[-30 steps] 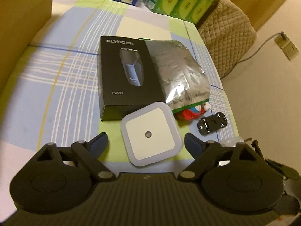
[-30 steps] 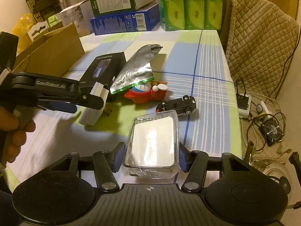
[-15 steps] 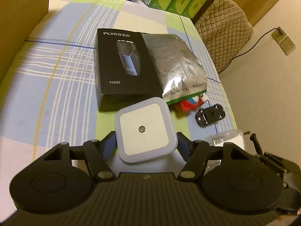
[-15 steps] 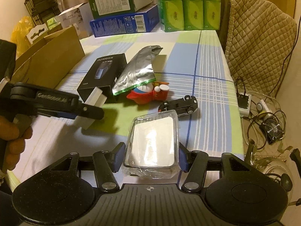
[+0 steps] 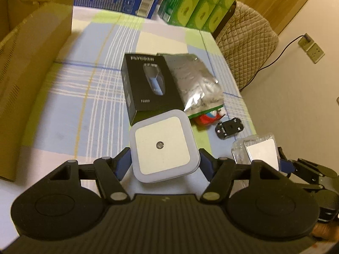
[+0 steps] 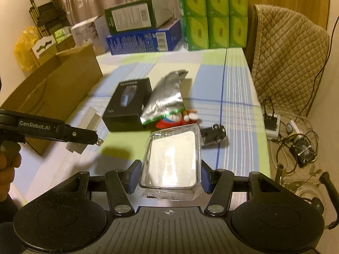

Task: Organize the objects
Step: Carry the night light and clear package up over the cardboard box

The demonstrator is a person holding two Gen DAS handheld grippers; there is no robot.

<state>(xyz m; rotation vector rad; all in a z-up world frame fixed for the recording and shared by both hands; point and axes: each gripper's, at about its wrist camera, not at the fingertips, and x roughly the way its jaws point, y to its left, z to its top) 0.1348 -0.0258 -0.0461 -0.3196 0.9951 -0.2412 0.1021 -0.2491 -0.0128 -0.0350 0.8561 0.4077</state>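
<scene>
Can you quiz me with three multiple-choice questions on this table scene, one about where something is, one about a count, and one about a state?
1. Where does the foil pouch lie?
A. inside the cardboard box
B. beside the black shaver box, partly over the red toy
C. on the floor

2. How many toy cars are on the tablecloth?
A. one
B. two
C. three

3. What is the left gripper doing?
A. hanging open and empty
B. gripping the foil pouch
C. gripping the white square night light

Answers: 1 B, its long edge runs along the black shaver box and its end covers the red toy. 2 A, only one black toy car shows. 3 C, the blue pads press both sides of the white square night light.
</scene>
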